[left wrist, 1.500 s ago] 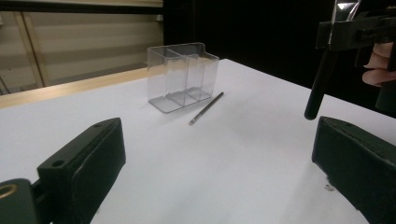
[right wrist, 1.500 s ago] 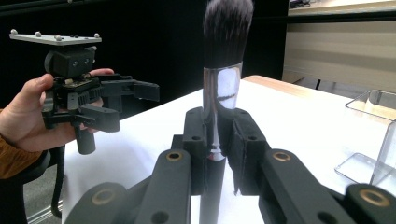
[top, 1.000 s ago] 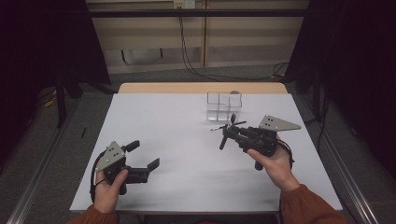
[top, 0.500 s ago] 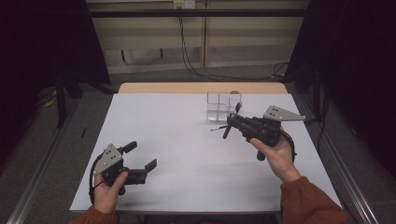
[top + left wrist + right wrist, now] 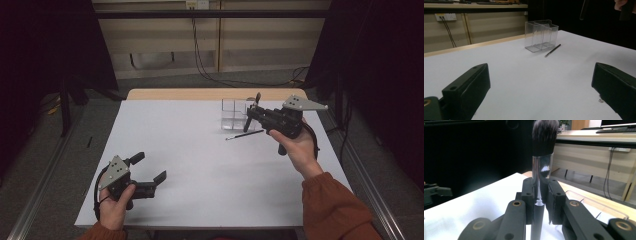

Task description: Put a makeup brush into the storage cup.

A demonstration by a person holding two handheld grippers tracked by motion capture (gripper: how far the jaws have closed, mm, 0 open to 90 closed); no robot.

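Nearest, the left tongs (image 5: 150, 170) rest low on the white surface (image 5: 200, 190) with their jaws wide and nothing between them, well apart from the work. Farther off, the right tongs (image 5: 252, 111) clamp a makeup brush (image 5: 541, 157) by its handle, long axis upright with bristles up, close above the clear organizer (image 5: 235, 114); a thin pencil (image 5: 245, 135) lies just before it.

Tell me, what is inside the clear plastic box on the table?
The clear plastic box looks empty: its see-through compartments show nothing inside. A thin brush lies on the table just beside it, not in it. In the high view, the right tongs cover part of it.
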